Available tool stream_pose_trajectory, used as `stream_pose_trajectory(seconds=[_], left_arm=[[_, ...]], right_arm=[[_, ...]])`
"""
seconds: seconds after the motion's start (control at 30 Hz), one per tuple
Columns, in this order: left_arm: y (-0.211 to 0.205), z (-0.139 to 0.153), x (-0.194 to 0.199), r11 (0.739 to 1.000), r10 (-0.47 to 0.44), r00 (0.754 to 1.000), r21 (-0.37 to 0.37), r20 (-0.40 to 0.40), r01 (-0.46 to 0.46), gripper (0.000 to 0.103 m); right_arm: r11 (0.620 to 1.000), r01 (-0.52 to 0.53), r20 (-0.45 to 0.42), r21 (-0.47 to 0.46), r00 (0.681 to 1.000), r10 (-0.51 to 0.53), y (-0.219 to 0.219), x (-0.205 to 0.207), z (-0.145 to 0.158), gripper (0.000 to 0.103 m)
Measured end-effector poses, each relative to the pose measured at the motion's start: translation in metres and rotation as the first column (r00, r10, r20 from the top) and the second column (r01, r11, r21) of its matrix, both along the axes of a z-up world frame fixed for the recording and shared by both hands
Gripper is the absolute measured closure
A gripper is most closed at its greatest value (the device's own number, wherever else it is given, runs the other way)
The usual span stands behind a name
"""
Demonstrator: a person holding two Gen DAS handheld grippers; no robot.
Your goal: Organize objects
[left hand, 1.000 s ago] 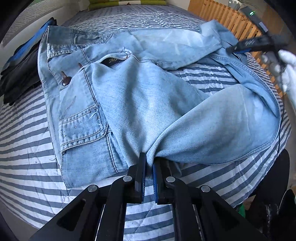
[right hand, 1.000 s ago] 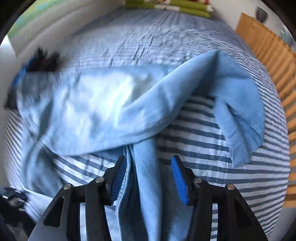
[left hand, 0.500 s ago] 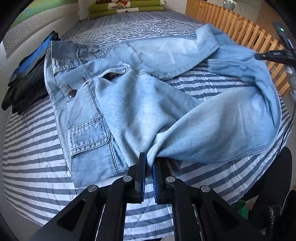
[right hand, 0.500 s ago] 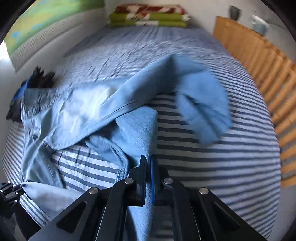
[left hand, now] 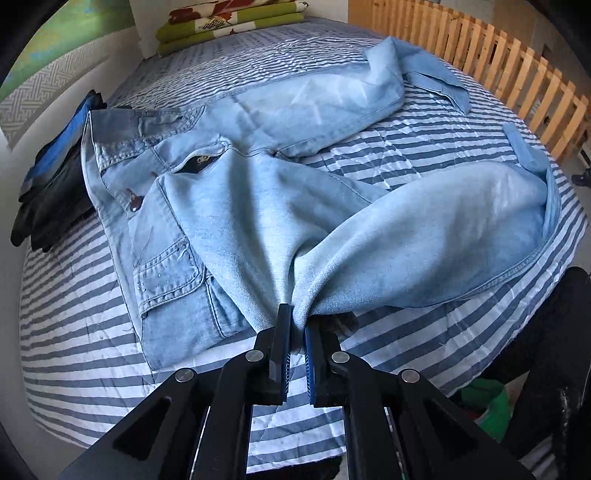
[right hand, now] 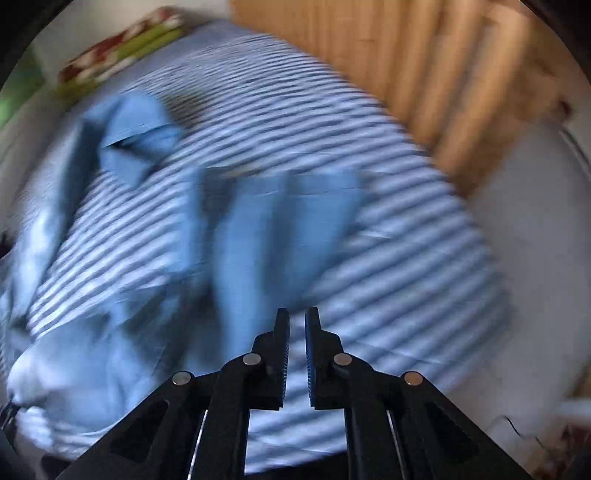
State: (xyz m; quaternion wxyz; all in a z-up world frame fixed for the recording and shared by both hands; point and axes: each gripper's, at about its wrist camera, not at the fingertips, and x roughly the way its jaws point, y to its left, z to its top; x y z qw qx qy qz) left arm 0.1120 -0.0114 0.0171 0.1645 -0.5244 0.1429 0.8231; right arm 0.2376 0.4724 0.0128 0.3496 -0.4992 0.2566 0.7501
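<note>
Light blue jeans (left hand: pixel 258 206) lie spread and partly folded on the striped bed (left hand: pixel 74 314). My left gripper (left hand: pixel 297 321) is shut on a bunched fold of the jeans near the bed's front edge and lifts it slightly. In the blurred right wrist view, my right gripper (right hand: pixel 297 317) hangs over the bed just right of a jeans leg (right hand: pixel 258 229). Its jaws are opening, a narrow gap shows, and nothing is between them. The right gripper does not appear in the left wrist view.
A stack of dark folded clothes (left hand: pixel 51 195) sits at the bed's left edge. Folded green patterned blankets (left hand: pixel 229 26) lie at the head. A wooden slatted rail (left hand: pixel 498 70) runs along the right side, also in the right wrist view (right hand: pixel 424 74).
My right gripper closed on the jeans leg, then came off it and swung quickly right while rolling. It left the left wrist view. My left gripper drew its fold slightly up and back.
</note>
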Motion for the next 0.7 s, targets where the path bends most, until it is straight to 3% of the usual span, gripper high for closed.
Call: stream_pose_trajectory(seconds=[0.1,0.17,0.2,0.3,0.43,0.5,0.57,0.6,0.63,0.7], left_arm=[[0.001,0.002,-0.001,1.0,0.0,1.0,-0.001,0.004,0.0,0.097],[0.001,0.002,-0.002,1.0,0.008,1.0,0.001,0.008,-0.008,0.097],[0.001,0.002,-0.002,1.0,0.013,1.0,0.002,0.01,-0.013,0.097],[0.002,0.002,-0.003,1.0,0.022,1.0,-0.004,0.01,-0.022,0.097],[0.001,0.006,-0.003,1.0,0.031,0.999,-0.004,0.009,-0.031,0.097],[0.001,0.009,-0.003,1.0,0.03,1.0,-0.006,0.002,-0.03,0.097],[0.004,0.013,-0.004,1.0,0.025,1.0,-0.009,-0.011,-0.025,0.097],[0.004,0.016,-0.005,1.0,0.025,1.0,-0.004,-0.018,-0.025,0.097],[0.005,0.02,-0.006,1.0,0.027,0.999,0.007,-0.022,-0.027,0.097],[0.006,0.03,-0.011,0.999,0.034,0.999,0.028,-0.032,-0.034,0.097]], right_arm=[[0.998,-0.049,-0.113,-0.04,0.993,0.044,0.001,-0.009,0.02,0.077],[0.987,-0.139,-0.14,-0.081,0.982,0.127,-0.002,-0.04,0.02,0.041],[0.983,-0.159,-0.138,-0.092,0.98,0.146,-0.002,-0.049,0.016,0.035],[0.978,-0.157,-0.077,-0.139,0.986,0.148,0.003,-0.097,-0.014,0.034],[0.987,-0.124,0.091,-0.101,0.987,0.133,0.012,-0.137,-0.052,0.034],[0.988,-0.102,0.11,-0.112,0.987,0.114,0.019,-0.142,-0.061,0.04],[0.985,-0.091,0.068,-0.145,0.993,0.102,0.023,-0.141,-0.06,0.084],[0.982,-0.096,0.048,-0.162,0.993,0.105,0.024,-0.14,-0.058,0.092],[0.982,-0.099,0.026,-0.16,0.994,0.105,0.025,-0.139,-0.052,0.098],[0.988,-0.109,-0.007,-0.113,0.994,0.109,0.026,-0.138,-0.032,0.1]])
